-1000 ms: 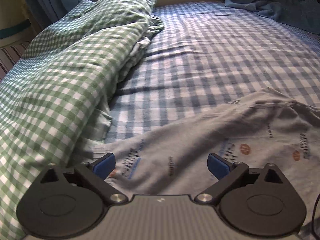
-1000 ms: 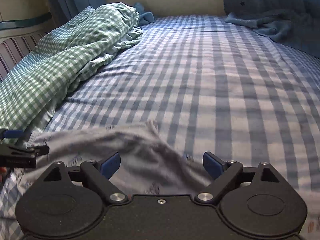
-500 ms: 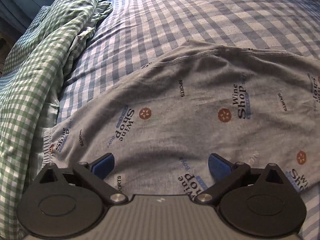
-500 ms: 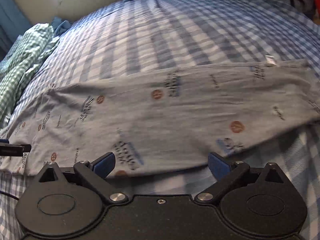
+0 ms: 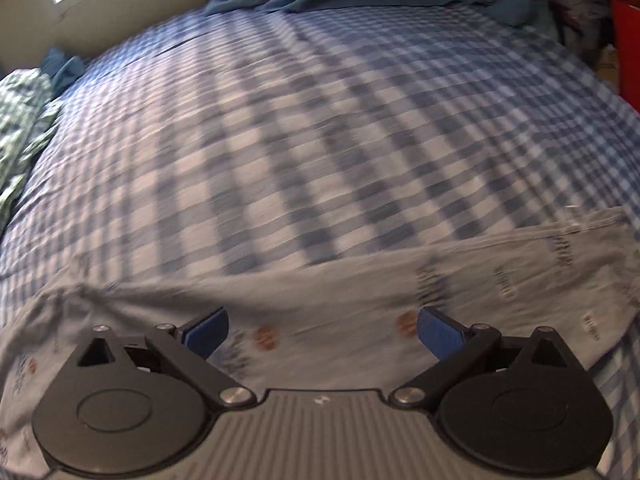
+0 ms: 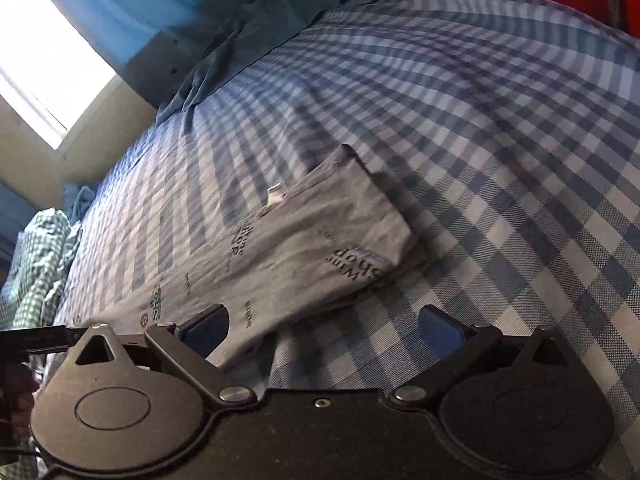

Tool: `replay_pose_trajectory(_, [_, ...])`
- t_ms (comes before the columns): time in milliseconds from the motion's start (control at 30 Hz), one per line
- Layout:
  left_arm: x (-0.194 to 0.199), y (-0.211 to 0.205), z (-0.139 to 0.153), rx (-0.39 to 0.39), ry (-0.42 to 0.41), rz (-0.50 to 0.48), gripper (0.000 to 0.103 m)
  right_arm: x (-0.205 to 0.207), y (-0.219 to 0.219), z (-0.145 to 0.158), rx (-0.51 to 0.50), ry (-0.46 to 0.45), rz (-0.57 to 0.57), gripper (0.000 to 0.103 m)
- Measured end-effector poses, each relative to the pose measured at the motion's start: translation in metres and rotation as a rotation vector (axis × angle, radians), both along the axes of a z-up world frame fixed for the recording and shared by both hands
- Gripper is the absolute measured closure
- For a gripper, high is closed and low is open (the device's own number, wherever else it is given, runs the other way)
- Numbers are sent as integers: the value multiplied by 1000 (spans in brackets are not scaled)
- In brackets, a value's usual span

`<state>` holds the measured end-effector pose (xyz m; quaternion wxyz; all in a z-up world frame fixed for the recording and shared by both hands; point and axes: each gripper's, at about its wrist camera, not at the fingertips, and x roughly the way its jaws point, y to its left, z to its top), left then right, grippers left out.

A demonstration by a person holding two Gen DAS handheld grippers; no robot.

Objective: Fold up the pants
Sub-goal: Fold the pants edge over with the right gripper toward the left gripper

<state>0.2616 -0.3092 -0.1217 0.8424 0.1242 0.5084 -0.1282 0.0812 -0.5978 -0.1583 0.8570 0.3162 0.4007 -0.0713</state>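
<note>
Surface: blue-checked bed sheet (image 5: 304, 128) | pants (image 6: 304, 248): grey printed, lying flat in a long strip across the sheet | left gripper (image 5: 322, 330): jaws wide, empty, over pants | right gripper (image 6: 324, 330): jaws wide, just narrowed slightly, gripping nothing, at pants' end

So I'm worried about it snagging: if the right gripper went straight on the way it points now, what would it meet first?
Probably the near edge of the grey printed pants, or the checked bedsheet just beside them; depth is unclear. The right gripper is open and empty.
</note>
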Motion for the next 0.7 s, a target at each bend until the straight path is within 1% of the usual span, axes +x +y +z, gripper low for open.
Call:
replay_pose_trajectory(67, [6,-41,-2,-10,-5,-73,0,1,-6,-3,6,-27,-15,15])
replay_pose_trajectory(133, [11,-81,-7,-14,-6,-140,1,2,-7,-6,-8,-51,-13,17])
replay_pose_trajectory(200, [13,-115,-11,-18,0,-199,0,2,-8,-7,-19,-67,-38,22])
replay_pose_trajectory(333, [15,-163,-24,1,11,-276,1,1,-11,-11,14,-80,-118,27])
replay_pose_trajectory(433, [14,-189,-34,28,26,-319,1,2,-15,-14,27,-80,-179,36])
replay_pose_trajectory(500, [13,-203,-41,81,29,-341,1,3,-17,-16,31,-77,-218,48])
replay_pose_trajectory(533, [13,-208,-46,109,32,-350,1,4,-18,-17,28,-72,-233,51])
replay_pose_trajectory(567, [13,-212,-49,132,37,-360,1,5,-18,-17,22,-64,-245,60])
replay_pose_trajectory(600, [13,-215,-50,149,36,-367,1,5,-18,-18,14,-55,-255,69])
replay_pose_trajectory(633, [13,-216,-49,157,35,-372,1,6,-19,-18,4,-42,-267,74])
replay_pose_trajectory(667, [13,-217,-48,163,35,-374,1,5,-20,-19,0,-35,-275,82])
replay_pose_trajectory(700, [14,-219,-45,172,40,-372,1,4,-21,-19,-1,-32,-280,87])
